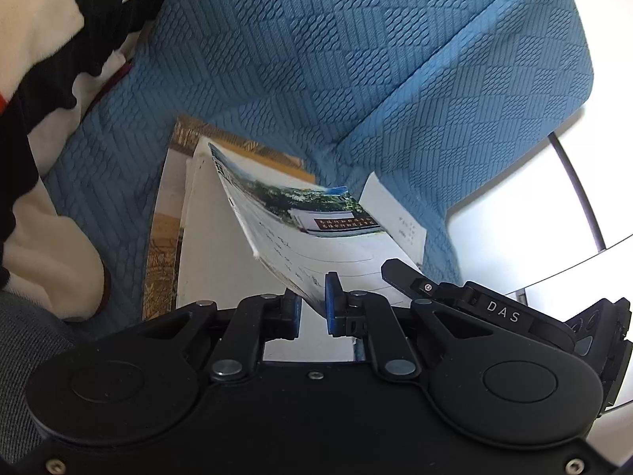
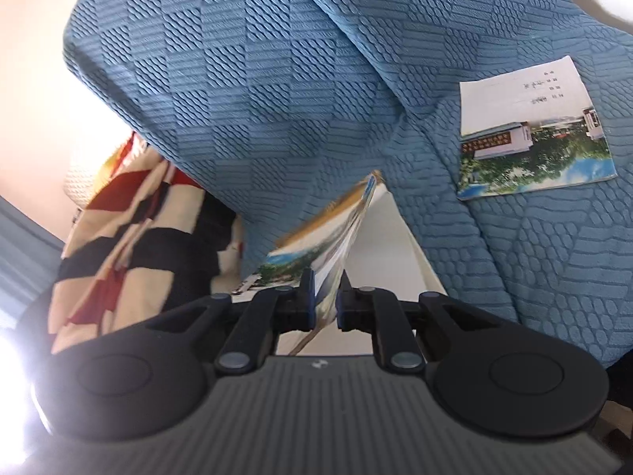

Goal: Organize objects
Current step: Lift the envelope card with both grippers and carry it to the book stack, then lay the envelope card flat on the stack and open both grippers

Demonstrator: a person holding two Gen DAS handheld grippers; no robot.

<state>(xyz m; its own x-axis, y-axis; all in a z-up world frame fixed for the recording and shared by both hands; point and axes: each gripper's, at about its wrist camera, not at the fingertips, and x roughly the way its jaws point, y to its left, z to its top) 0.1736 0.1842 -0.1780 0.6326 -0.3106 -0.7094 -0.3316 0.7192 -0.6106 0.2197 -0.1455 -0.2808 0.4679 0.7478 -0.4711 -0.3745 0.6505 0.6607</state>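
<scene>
Blue textured sofa (image 1: 316, 59) behind, left gripper (image 1: 312, 304) and right gripper (image 2: 324, 297) each clamped narrow on one photo-cover booklet (image 1: 308, 229).

A blue sofa (image 1: 316, 59) with a raised quilted weave fills both views, its seat meeting an armrest (image 1: 494, 79). A blanket (image 2: 130, 229) in cream, black and red stripes lies bunched on the seat at one end. Beyond the armrest runs a pale floor (image 1: 534, 206).
</scene>
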